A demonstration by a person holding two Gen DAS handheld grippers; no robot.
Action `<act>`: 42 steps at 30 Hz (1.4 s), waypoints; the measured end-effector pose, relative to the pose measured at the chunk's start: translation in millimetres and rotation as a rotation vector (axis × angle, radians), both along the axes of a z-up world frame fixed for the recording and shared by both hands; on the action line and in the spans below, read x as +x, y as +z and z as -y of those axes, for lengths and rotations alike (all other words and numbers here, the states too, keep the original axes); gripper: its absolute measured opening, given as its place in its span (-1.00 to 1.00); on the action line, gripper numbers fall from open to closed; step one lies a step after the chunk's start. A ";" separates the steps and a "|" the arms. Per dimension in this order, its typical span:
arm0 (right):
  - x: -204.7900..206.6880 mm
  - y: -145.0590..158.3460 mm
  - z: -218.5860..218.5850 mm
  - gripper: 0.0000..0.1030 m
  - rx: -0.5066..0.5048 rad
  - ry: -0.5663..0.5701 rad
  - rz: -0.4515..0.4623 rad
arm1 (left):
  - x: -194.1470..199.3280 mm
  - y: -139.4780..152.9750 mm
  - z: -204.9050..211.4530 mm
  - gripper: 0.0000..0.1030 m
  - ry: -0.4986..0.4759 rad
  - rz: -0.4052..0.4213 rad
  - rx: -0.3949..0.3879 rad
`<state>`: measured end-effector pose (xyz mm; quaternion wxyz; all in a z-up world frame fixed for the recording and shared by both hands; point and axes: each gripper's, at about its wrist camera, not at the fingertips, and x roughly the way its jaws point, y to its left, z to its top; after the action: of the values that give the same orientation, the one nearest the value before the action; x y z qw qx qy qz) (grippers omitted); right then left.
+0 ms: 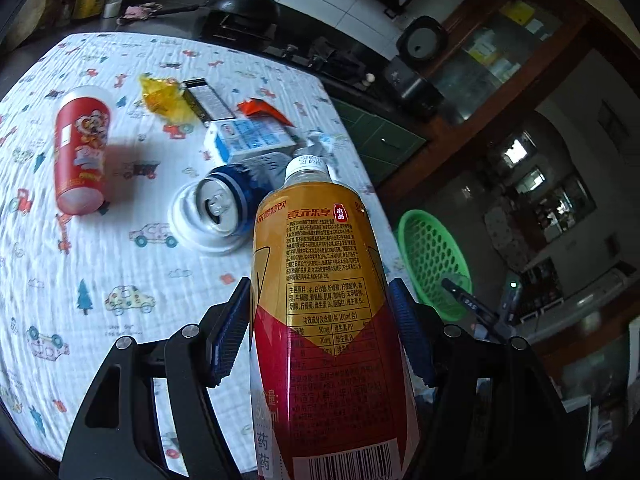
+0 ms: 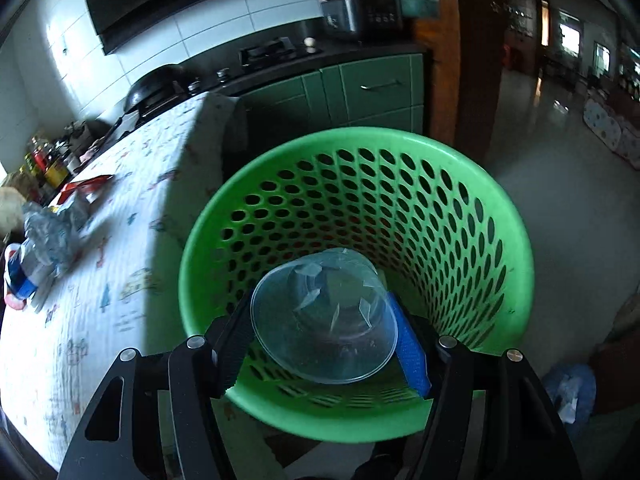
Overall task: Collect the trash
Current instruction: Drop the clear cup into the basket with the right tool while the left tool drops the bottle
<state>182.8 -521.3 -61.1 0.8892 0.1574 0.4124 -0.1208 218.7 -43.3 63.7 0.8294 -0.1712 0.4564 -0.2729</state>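
My left gripper point(image 1: 320, 284) is shut on a yellow-and-red drink bottle point(image 1: 320, 240) with a white cap, lifted off the table. On the car-print tablecloth point(image 1: 120, 260) lie a red snack tube point(image 1: 82, 152), a blue can point(image 1: 224, 200) on a white lid point(image 1: 188, 224), a blue-and-white carton point(image 1: 252, 138), a yellow wrapper point(image 1: 164, 98) and a red wrapper point(image 1: 264, 110). My right gripper point(image 2: 320, 300) is shut on a clear plastic cup point(image 2: 324, 328), held above the mouth of the green perforated basket point(image 2: 516, 240), which looks empty.
The green basket point(image 1: 434, 264) stands on the floor just off the table's right edge. A crumpled plastic bottle point(image 2: 44, 236) lies on the table. A counter with a wok point(image 1: 244, 8), stove and green cabinets point(image 2: 360, 88) runs behind the table. A blue bag point(image 2: 570, 390) lies on the floor.
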 end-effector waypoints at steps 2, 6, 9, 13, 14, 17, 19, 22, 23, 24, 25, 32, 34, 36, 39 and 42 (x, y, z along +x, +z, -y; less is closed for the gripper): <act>-0.4 -2.6 5.7 0.29 -0.003 -0.014 -0.001 | 7.4 2.7 20.8 0.30 -0.049 -0.003 -0.031; -6.3 -1.1 11.4 0.45 0.000 -0.027 0.023 | 23.9 4.5 74.4 0.30 -0.150 -0.001 -0.051; -15.9 3.5 16.2 0.45 0.006 -0.031 0.042 | 37.0 4.5 118.8 0.30 -0.229 0.006 -0.062; -31.3 13.9 21.6 0.46 0.001 -0.035 0.073 | 56.5 2.1 185.6 0.30 -0.316 0.007 -0.047; -35.8 16.4 23.0 0.48 0.003 -0.038 0.081 | 60.3 0.3 200.0 0.30 -0.339 0.004 -0.046; -48.1 23.4 27.2 0.50 0.005 -0.049 0.105 | 70.8 -7.1 248.5 0.31 -0.402 0.002 -0.032; -56.2 25.3 30.0 0.54 0.003 -0.052 0.112 | 76.6 -13.5 279.2 0.31 -0.443 -0.006 -0.025; -65.7 24.8 34.1 0.54 0.003 -0.059 0.119 | 84.7 -27.2 324.2 0.31 -0.480 -0.021 -0.002; -69.0 23.6 35.4 0.54 0.006 -0.061 0.120 | 87.2 -32.9 339.5 0.31 -0.483 -0.026 0.012; -72.1 22.4 37.4 0.54 0.014 -0.063 0.123 | 90.0 -40.6 354.1 0.31 -0.490 -0.039 0.019; -74.5 21.2 39.0 0.54 0.018 -0.066 0.126 | 92.1 -47.3 366.6 0.31 -0.495 -0.052 0.023; -88.7 14.0 48.2 0.54 0.033 -0.086 0.131 | 94.1 -92.5 427.4 0.32 -0.523 -0.109 0.042; -92.4 12.6 49.8 0.54 0.038 -0.092 0.133 | 91.7 -99.9 436.9 0.34 -0.531 -0.097 0.053; -96.3 12.1 50.6 0.54 0.043 -0.098 0.137 | 90.6 -106.0 434.2 0.36 -0.520 -0.103 0.051; -101.1 12.4 49.4 0.54 0.046 -0.106 0.141 | 88.4 -110.6 431.6 0.48 -0.515 -0.104 -0.001; -102.9 15.1 46.3 0.54 0.041 -0.105 0.145 | 85.0 -108.1 422.2 0.50 -0.521 -0.077 -0.005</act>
<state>79.9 -567.6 -45.9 0.9057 0.2053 0.3405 -0.1469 303.7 -465.5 -44.5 0.7127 -0.0602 0.5156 -0.4719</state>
